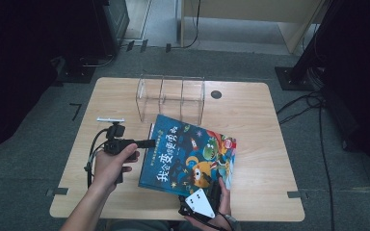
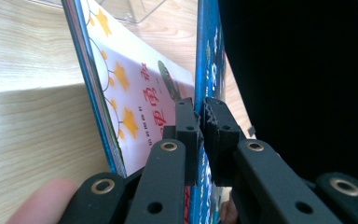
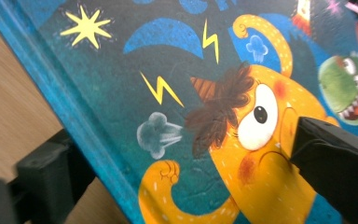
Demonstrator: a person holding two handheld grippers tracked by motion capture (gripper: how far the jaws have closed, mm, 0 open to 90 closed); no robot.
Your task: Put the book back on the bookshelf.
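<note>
High view first: behind the picture book [image 1: 189, 155] stands a clear acrylic rack [image 1: 171, 98] with upright dividers, close to the book's far edge. Beyond it a small dark round hole [image 1: 216, 94] is set in the wooden table [image 1: 260, 134], clear of both hands. Nothing lies between the book and the rack, and the tabletop to either side is bare wood.

The book lies near the middle of the table, skewed, its blue cover with the orange creature facing up. My left gripper [image 1: 147, 143] comes at its spine side from the left. In the left gripper view my two jaws are clenched on the blue front cover [image 2: 206, 56], which stands lifted away from the starred page [image 2: 135, 93] beneath it, so the book gapes open there.

My right gripper [image 1: 214, 190] sits at the near edge of the book. In the right gripper view one black jaw lies under the book's edge on the table side and the other over the orange creature [image 3: 256, 154]. The jaws straddle the book widely, and I cannot tell whether the pads press on it.
</note>
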